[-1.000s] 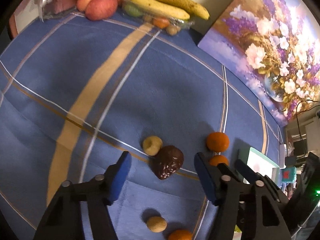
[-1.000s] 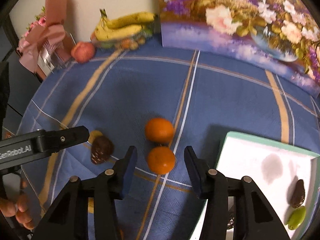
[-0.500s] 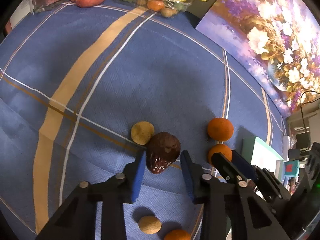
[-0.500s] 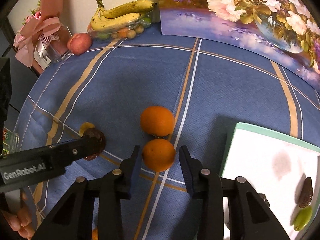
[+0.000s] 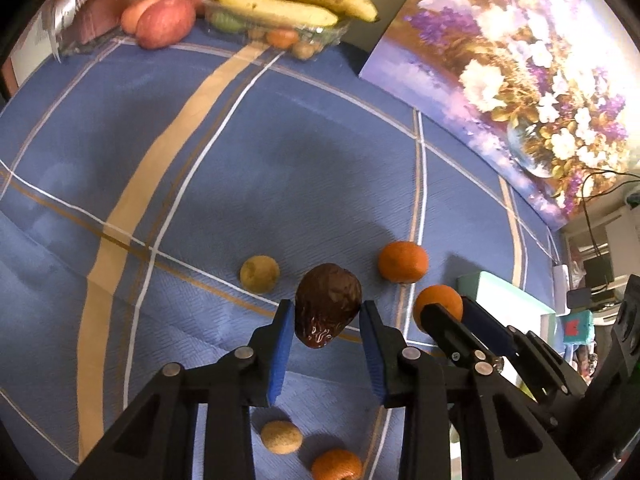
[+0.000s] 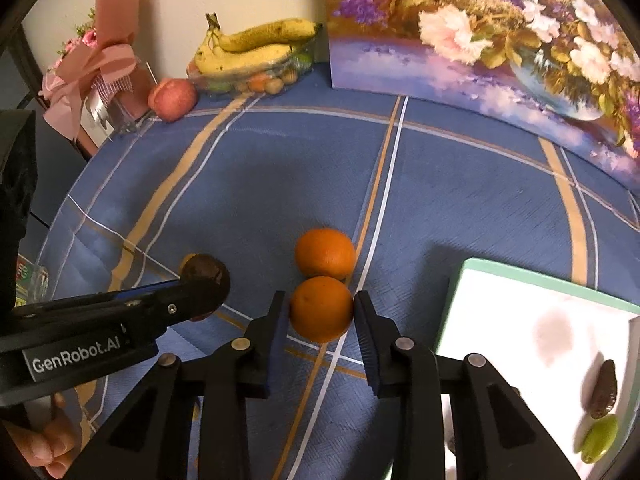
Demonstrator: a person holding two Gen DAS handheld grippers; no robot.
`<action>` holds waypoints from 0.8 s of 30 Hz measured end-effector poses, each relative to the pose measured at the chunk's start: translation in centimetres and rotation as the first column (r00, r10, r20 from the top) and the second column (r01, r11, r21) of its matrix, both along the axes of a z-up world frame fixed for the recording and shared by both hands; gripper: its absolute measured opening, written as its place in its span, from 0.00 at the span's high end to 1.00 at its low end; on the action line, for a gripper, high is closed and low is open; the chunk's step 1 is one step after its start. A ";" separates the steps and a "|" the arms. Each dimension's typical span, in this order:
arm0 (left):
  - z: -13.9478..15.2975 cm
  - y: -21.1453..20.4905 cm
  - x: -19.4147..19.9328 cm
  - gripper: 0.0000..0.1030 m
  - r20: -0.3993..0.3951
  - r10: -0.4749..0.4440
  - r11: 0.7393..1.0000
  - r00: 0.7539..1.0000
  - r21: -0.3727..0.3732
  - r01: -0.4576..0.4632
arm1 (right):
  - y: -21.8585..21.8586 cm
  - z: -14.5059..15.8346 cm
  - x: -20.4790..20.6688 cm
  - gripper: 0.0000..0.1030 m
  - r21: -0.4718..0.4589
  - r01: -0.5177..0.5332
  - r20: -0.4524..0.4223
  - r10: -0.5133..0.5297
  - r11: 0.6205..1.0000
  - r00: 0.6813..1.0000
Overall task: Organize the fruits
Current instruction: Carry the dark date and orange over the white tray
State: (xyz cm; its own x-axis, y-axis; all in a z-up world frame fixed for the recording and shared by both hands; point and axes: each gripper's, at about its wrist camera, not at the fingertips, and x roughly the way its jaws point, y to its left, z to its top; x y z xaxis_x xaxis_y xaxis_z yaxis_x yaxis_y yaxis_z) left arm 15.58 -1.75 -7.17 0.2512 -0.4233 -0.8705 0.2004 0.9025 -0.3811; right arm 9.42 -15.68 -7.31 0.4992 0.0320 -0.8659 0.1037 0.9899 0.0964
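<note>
My left gripper (image 5: 325, 322) is shut on a dark brown wrinkled fruit (image 5: 327, 309), held just above the blue cloth; it also shows in the right wrist view (image 6: 206, 274). My right gripper (image 6: 321, 312) is shut on an orange (image 6: 321, 309), which shows in the left wrist view (image 5: 438, 303) too. A second orange (image 6: 325, 253) lies just beyond it, touching it. A white tray with a green rim (image 6: 520, 320) sits at the right, holding a brown date (image 6: 603, 389) and a green fruit (image 6: 599, 438).
A small yellowish fruit (image 5: 259, 274) lies left of the brown fruit. Another small tan fruit (image 5: 281, 437) and an orange (image 5: 336, 465) lie near my left gripper's base. Bananas (image 6: 248, 50), apples (image 6: 173, 99) and a flower painting (image 6: 500, 32) stand at the back.
Both grippers have closed: the left on the brown fruit, the right on the nearer orange. The brown fruit has lifted slightly off the cloth.
</note>
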 end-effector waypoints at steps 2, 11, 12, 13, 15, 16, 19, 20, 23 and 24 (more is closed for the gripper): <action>0.6 -0.1 -0.2 0.65 0.013 -0.001 1.000 1.000 -0.003 0.001 | -0.2 0.6 -0.4 0.67 -0.002 0.002 0.011 -0.002 1.000 1.000; 3.0 -1.1 -1.7 0.65 0.063 -0.027 1.000 0.998 -0.008 0.028 | -2.2 3.6 -2.7 0.67 -0.026 0.052 0.038 -0.051 0.998 0.998; 3.3 -1.3 -2.0 0.65 0.070 -0.032 0.999 0.997 -0.006 0.032 | -2.7 4.0 -3.1 0.67 -0.024 0.065 0.041 -0.064 0.998 0.997; 3.5 -1.4 -2.2 0.65 0.075 -0.037 0.999 0.996 -0.003 0.037 | -2.9 4.2 -3.3 0.67 -0.022 0.075 0.042 -0.074 0.997 0.996; 4.0 -1.7 -2.7 0.65 0.086 -0.048 0.999 0.995 -0.003 0.049 | -3.7 4.7 -3.9 0.67 -0.019 0.095 0.045 -0.094 0.995 0.995; 4.2 -1.8 -3.0 0.65 0.089 -0.053 0.999 0.995 -0.005 0.054 | -4.1 5.0 -4.3 0.67 -0.023 0.107 0.047 -0.106 0.994 0.993; 4.9 -2.5 -3.9 0.65 0.107 -0.077 0.997 0.991 0.001 0.077 | -5.2 5.7 -5.3 0.67 -0.035 0.140 0.054 -0.138 0.990 0.989; 5.1 -2.9 -4.2 0.65 0.114 -0.087 0.996 0.990 0.003 0.087 | -5.7 6.0 -5.8 0.67 -0.034 0.153 0.056 -0.151 0.988 0.987; 5.8 -3.8 -5.3 0.65 0.126 -0.123 0.992 0.984 -0.006 0.125 | -7.0 6.5 -7.1 0.67 -0.025 0.184 0.061 -0.182 0.983 0.981; 5.9 -4.1 -5.6 0.65 0.130 -0.135 0.991 0.982 -0.006 0.137 | -7.4 6.6 -7.5 0.67 -0.026 0.195 0.062 -0.194 0.980 0.979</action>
